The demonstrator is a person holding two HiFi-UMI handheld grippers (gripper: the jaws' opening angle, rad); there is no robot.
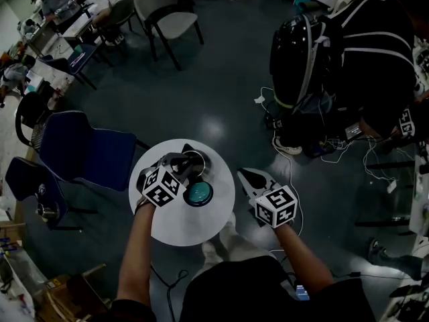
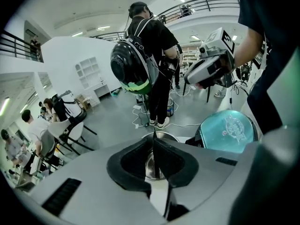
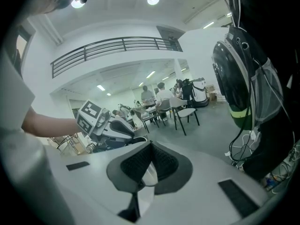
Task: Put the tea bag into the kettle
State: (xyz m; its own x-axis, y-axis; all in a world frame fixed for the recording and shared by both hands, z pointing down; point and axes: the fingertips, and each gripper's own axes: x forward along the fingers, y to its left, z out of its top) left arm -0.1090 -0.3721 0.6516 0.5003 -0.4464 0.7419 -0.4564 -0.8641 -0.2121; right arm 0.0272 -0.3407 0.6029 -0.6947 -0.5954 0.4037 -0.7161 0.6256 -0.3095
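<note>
Head view: left gripper (image 1: 175, 168) hangs over the open kettle (image 1: 194, 159), right gripper (image 1: 249, 178) is beside the kettle. Left gripper view: jaws together, empty. Right gripper view: jaws pinch a pale tea bag (image 3: 147, 172), probably. Centre it over the kettle mouth and release low.

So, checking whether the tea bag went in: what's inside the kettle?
The kettle is open, its teal lid lying beside it. The left claw covers part of the inside; what shows is bare metal.
</note>
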